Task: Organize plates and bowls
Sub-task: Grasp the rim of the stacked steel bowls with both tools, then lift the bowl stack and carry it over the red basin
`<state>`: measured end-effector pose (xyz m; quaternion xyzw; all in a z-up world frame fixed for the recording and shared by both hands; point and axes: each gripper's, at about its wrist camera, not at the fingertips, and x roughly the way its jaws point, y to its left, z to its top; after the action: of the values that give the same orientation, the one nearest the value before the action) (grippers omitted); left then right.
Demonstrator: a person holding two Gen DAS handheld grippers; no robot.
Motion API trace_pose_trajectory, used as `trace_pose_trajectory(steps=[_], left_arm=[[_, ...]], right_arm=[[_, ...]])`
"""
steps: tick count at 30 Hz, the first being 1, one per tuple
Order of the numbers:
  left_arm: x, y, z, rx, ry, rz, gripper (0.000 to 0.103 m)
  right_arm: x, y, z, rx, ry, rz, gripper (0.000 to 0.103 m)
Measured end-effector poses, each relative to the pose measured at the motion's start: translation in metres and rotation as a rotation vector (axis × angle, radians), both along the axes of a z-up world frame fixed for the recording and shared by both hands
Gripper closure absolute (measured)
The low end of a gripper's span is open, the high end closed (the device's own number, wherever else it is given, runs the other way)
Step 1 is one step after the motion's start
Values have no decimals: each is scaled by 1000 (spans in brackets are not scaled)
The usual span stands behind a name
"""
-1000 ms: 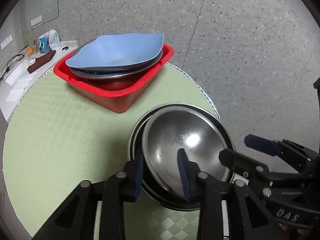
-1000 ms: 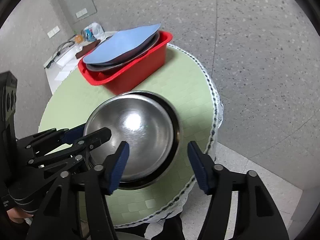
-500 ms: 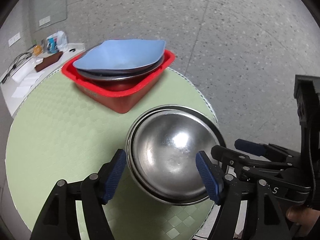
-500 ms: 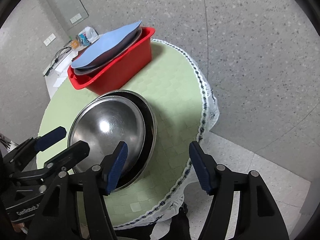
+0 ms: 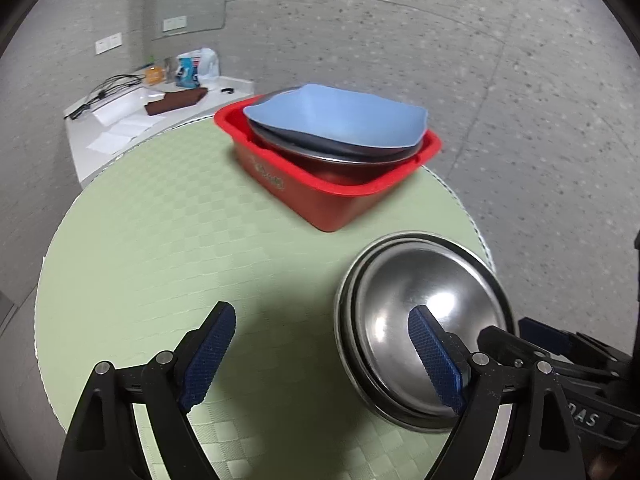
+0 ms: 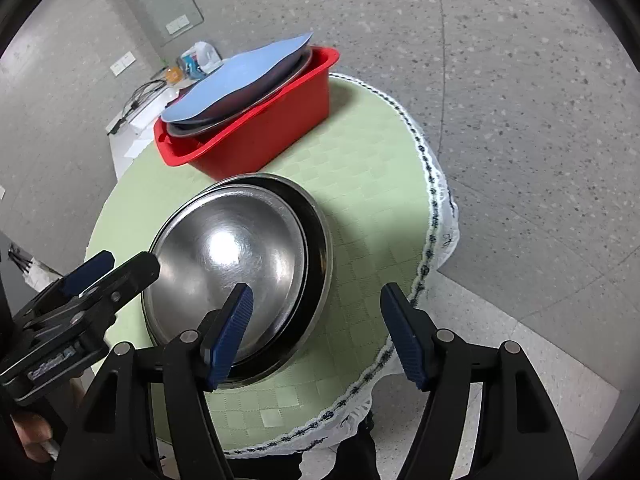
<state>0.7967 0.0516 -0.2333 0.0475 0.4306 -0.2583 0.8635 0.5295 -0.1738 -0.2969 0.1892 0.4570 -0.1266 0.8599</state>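
Steel bowl [image 5: 424, 340] is left nested at five o'clock on the desk [image 5: 168, 240], released by spread left gripper [image 5: 324, 354] fingers, just opened; right gripper [image 6: 320, 336] fingers are held apart, empty.

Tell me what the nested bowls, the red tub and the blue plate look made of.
Nested bowls: likely stainless steel, brushed, with a bright glare spot. Red tub: probably moulded plastic, glossy and uniformly coloured. Blue plate: matte, no glare; plastic or melamine, unclear.
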Motion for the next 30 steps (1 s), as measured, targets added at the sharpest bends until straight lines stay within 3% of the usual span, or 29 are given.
trace_pose_trajectory(steps=[6,15,21,23,24,30], left_arm=[[-5,-16,-14,37,-2,3,21],[19,-28,-23,44,40,-2,26],[26,-26,-32,17,93,-45,48],[29,-29,-31,6,93,-77,62],[30,-32,-29,-2,94,-101,72],[40,-31,-28,0,96,-128,74]], right_arm=[[6,0,-3,-6,-1,30,35],[8,-1,-12,8,13,27,35],[11,-3,-20,49,24,19,37],[12,-1,-21,58,22,23,43],[12,0,-20,66,16,25,52],[13,2,-18,57,15,-16,61]])
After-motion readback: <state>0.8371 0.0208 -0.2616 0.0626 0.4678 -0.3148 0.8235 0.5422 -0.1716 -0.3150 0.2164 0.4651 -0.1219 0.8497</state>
